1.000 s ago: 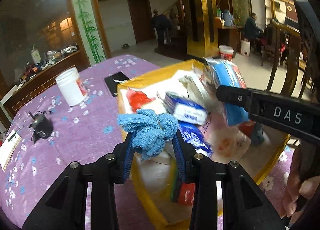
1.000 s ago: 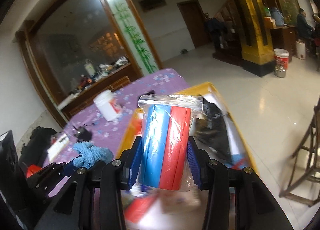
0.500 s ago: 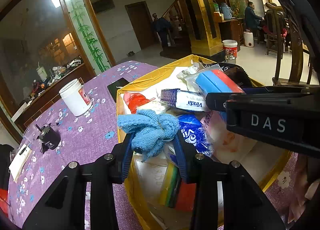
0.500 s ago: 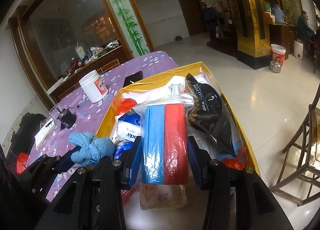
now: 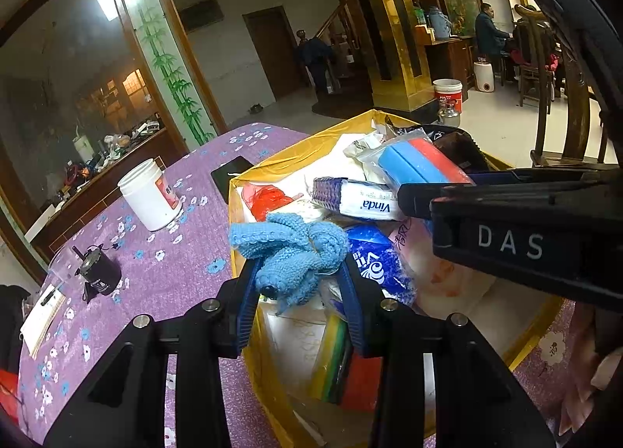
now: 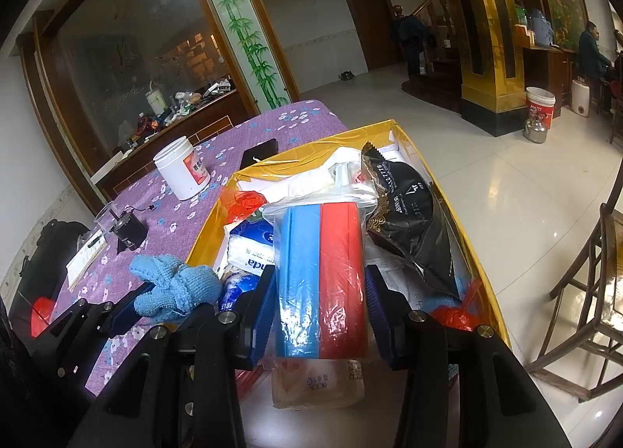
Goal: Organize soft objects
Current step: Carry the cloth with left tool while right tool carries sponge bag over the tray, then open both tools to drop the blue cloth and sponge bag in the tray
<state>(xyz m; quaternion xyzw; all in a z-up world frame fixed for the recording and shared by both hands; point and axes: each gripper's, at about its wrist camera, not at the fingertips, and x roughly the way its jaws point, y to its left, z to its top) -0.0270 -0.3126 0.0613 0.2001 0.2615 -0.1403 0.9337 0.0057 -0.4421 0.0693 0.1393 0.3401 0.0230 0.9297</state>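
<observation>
Currently we clamp cloth [image 5: 290, 253] left [image 5: 298, 284], sponges [image 6: 321, 276] right [image 6: 317, 307]; slick bag may slip into box [image 6: 311, 154].

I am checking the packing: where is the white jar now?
In both views the white jar stands on the purple tablecloth, left of the yellow box.

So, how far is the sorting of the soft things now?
Done: the yellow box already holds tissue packs and bags. In hand: the left tool grips a blue knitted cloth over the box edge, and the right tool grips a bagged blue and red sponge pair above the box. Left: both must be set down.
</observation>
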